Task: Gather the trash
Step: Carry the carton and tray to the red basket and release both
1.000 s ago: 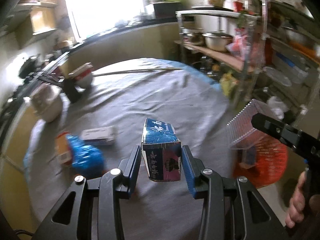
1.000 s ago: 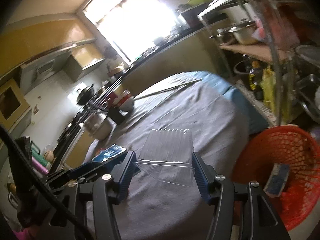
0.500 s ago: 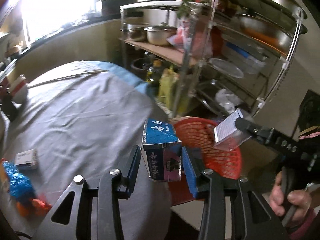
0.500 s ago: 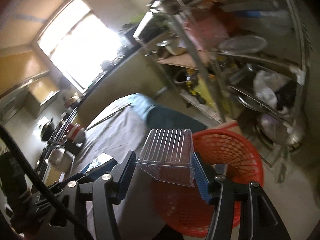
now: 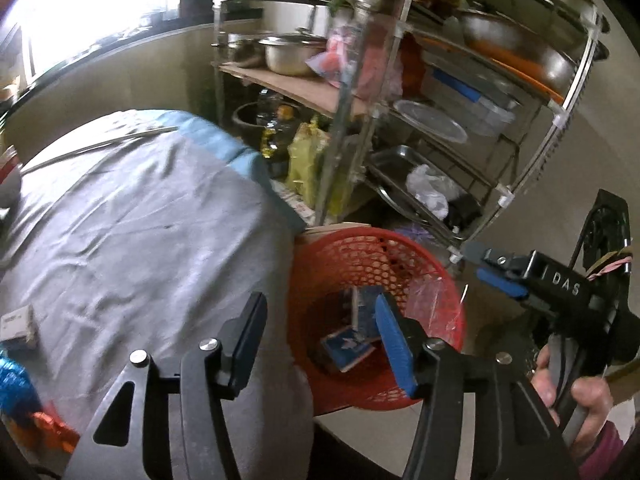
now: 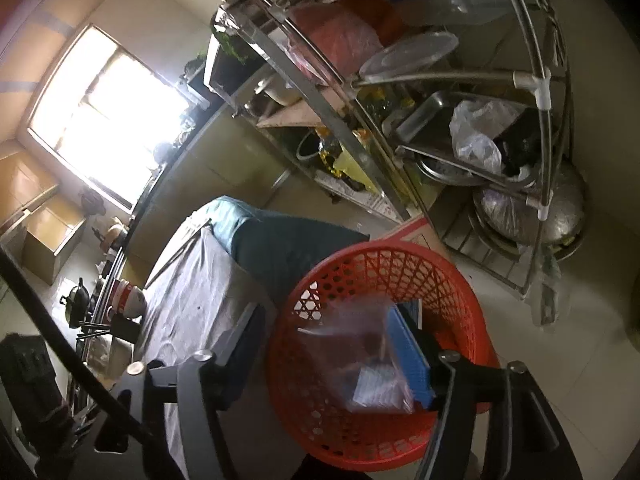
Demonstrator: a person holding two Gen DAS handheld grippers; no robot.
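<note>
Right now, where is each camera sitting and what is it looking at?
Left wrist: on the left gripper, looking down at the red basket beside the grey table; its two fingers, the right gripper and a hand show.
Right wrist: on the right gripper, above the red basket; its fingers and a blurred clear container show.
Shared: basket, table, metal rack.

Basket (image 5: 436,276) sits on floor, touching table (image 5: 132,220) edge. Cartons (image 5: 348,346) lie in basket. Shelf rack (image 5: 440,112) stands behind basket. Small box (image 5: 16,326) on table, well apart from basket.
</note>
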